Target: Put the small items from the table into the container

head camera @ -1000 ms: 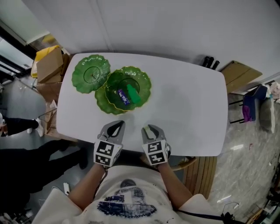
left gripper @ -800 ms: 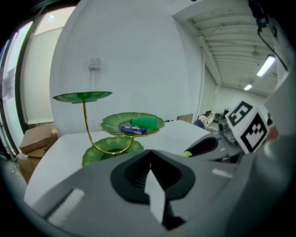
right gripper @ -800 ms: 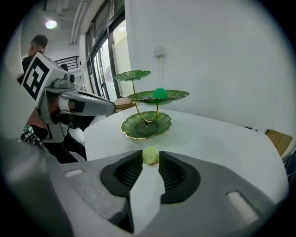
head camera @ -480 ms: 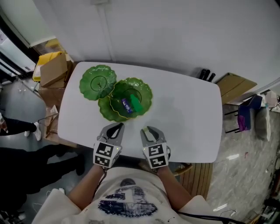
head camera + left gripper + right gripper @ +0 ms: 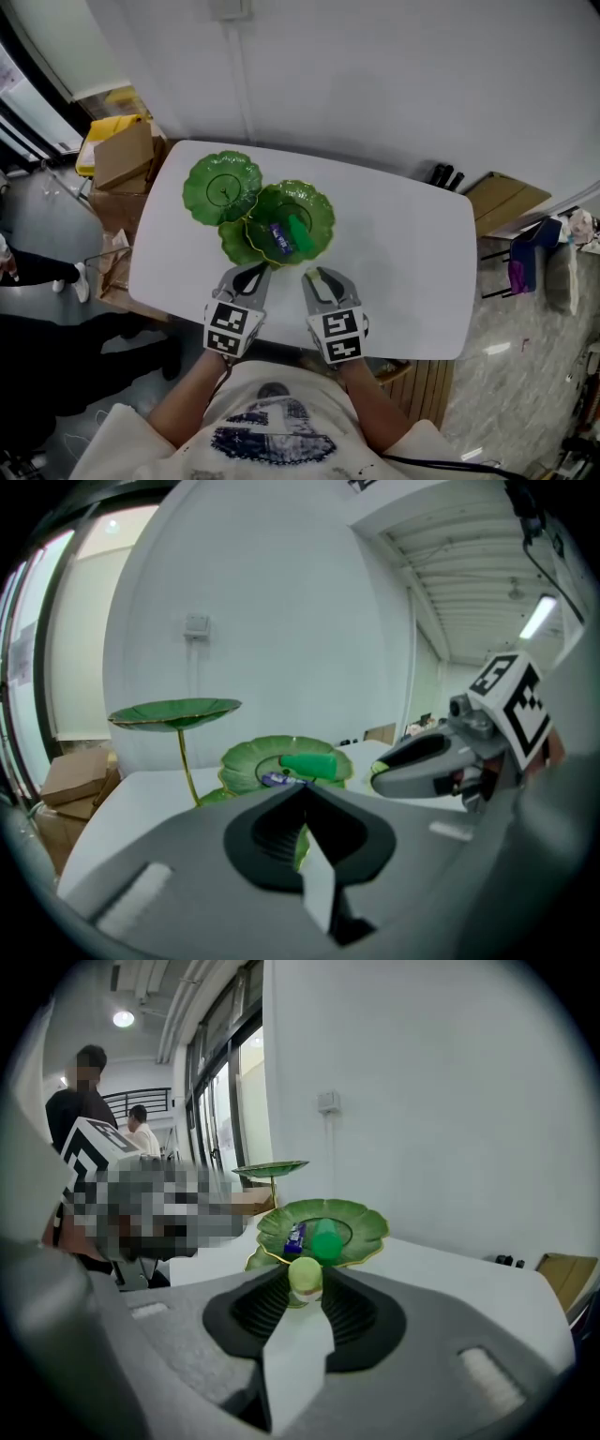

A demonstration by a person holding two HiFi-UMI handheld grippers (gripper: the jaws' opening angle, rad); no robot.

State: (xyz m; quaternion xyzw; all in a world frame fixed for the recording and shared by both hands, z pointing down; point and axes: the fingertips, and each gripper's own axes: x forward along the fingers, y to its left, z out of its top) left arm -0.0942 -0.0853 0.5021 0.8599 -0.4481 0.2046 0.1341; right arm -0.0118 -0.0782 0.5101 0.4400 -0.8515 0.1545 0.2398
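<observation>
head view: a white counter carries a green three-tier stand. its middle plate holds a blue wrapper and a green piece, side by side. the left gripper and right gripper hang by the counter's near edge, just short of the stand, both pointing at it. boxes stand off the counter's left end. left gripper view: its jaws are pressed together at the tips with nothing between them. the stand is straight ahead, its top plate raised on a thin stem, and the right gripper is close at the side. right gripper view: the jaws pinch a small pale green item at their tips, in line with the middle plate beyond and short of it.
</observation>
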